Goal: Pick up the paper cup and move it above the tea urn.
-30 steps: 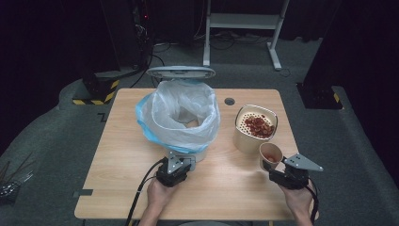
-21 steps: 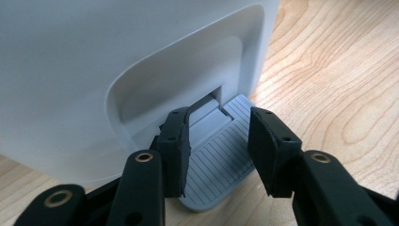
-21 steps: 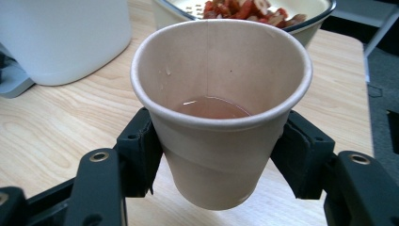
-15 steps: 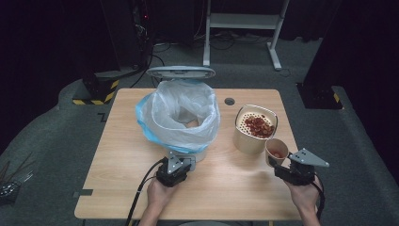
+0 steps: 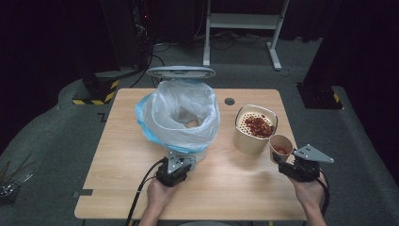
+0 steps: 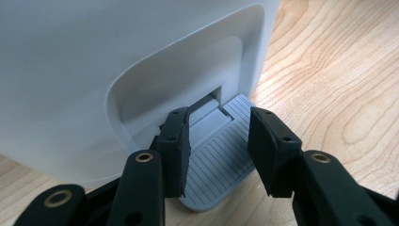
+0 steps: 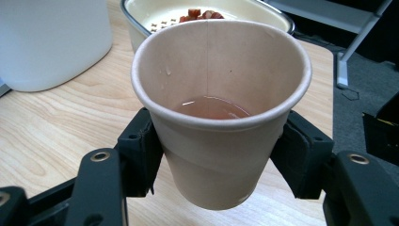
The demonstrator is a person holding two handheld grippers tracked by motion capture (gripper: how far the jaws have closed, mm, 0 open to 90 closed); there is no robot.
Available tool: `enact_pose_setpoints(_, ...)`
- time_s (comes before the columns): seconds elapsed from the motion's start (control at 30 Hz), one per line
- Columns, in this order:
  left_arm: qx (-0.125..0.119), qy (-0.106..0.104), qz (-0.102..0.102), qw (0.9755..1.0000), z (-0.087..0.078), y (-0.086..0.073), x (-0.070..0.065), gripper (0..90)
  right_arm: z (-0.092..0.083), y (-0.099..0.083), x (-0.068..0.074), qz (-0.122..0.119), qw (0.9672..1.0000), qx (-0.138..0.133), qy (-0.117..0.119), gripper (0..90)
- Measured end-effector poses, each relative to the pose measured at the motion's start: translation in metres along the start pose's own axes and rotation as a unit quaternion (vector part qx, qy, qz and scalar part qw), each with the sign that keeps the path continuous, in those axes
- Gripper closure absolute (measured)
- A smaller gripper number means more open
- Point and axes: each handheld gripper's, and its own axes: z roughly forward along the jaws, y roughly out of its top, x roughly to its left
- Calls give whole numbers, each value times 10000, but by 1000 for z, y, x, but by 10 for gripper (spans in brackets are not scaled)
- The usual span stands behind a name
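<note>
Paper cup [image 7: 221,113] clamped upright between the right gripper [image 5: 301,167] jaws, pinkish liquid in the bottom, lifted off the table [image 5: 244,188] near its right edge. Just beyond it: cream strainer pot [image 5: 255,128] with red pieces. Left gripper [image 5: 173,170] jaws parted either side of the grey pedal [image 6: 214,160] of the white bin [image 6: 94,70]; can't tell if the pads press on it. Bin with clear bag liner [image 5: 179,113] sits mid-table, lid [image 5: 180,72] up toward the far edge.
</note>
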Motion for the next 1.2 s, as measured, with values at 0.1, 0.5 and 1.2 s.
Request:
enact_pose_setpoints(0.1, 0, 0, 0, 10000, 0, 0, 0, 590, -1, 2, -2, 0, 10000, 12, -26, 390)
enact_pose_setpoints(0.5, -1, 3, -1, 10000, 0, 0, 0, 590, -3, 15, -11, -142, 9996, 104, -202, 392)
enact_pose_setpoints(1.2, 0, 3, 6, 10000, 0, 0, 0, 589, 1, 55, -18, -705, 9956, 416, -450, 392)
